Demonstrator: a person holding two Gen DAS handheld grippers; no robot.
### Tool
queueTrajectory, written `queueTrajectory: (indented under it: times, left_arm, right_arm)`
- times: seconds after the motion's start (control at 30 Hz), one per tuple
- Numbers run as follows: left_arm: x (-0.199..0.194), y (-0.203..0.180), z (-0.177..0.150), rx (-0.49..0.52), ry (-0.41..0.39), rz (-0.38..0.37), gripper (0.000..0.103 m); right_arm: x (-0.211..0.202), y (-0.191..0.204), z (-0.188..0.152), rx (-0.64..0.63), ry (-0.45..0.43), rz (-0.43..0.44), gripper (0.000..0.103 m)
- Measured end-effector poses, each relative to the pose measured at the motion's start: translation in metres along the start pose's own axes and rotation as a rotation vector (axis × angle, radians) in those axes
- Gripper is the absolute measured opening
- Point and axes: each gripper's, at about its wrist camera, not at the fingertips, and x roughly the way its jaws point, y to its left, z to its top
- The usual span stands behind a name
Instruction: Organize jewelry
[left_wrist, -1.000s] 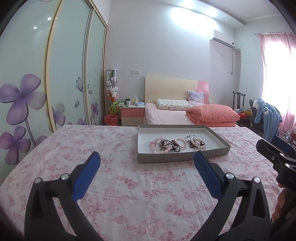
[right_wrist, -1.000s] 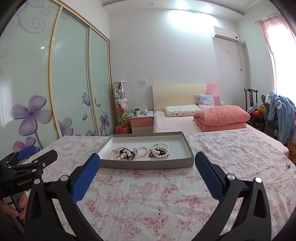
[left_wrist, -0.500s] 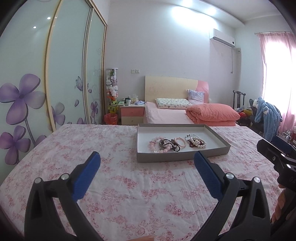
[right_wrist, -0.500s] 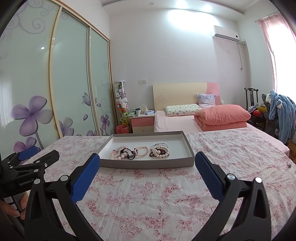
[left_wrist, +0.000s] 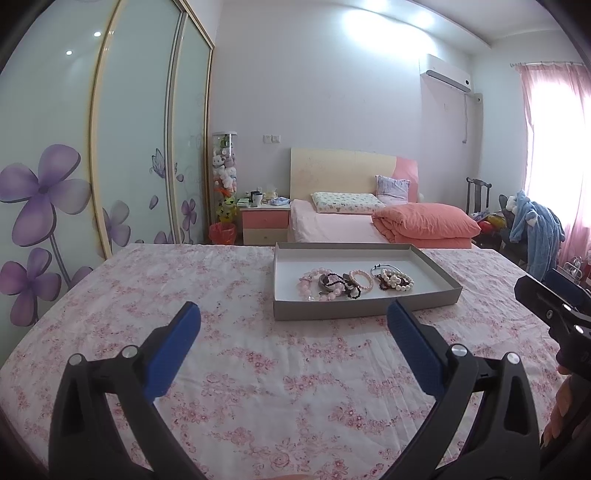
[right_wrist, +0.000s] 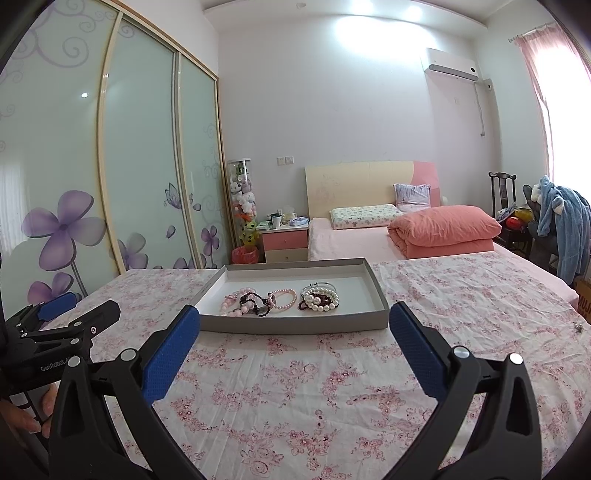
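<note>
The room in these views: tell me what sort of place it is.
A bedroom in a home, most likely. A bed with a folded salmon quilt stands by the far wall, a sliding wardrobe with flower-printed doors lines the left side, and a nightstand sits beside the bed.

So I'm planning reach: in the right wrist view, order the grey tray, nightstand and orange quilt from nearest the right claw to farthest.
1. Grey tray, just ahead of the right claw.
2. Orange quilt, beyond, to the right.
3. Nightstand, far, left of centre; close to the quilt's depth.

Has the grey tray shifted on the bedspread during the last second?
No. The grey tray keeps its place against the floral bedspread and the far headboard in both views.
</note>
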Motion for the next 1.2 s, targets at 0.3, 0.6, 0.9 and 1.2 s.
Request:
queueTrajectory:
  times: [0.3,0.6,0.9,1.2]
  left_arm:
    - [0.0002,-0.0007,-0.0002,0.000,0.002,0.000,0.099]
    - [0.0030,-0.0017,-0.0027,0.002,0.007,-0.002,0.099]
    - [0.0035,-0.0017,-0.0042,0.001,0.009,-0.001,0.099]
    - [0.0041,-0.0016,-0.0042,0.001,0.010,-0.001,0.099]
  right_arm:
    - [0.0012,0.0002,-0.0011,0.000,0.004,0.002,0.101]
    - [0.0015,0.0004,-0.0015,0.000,0.005,0.002,0.101]
    - [0.0016,0.0004,-0.0021,0.001,0.006,0.002,0.101]
    - [0.0017,0.0005,-0.0025,0.001,0.007,0.003,0.101]
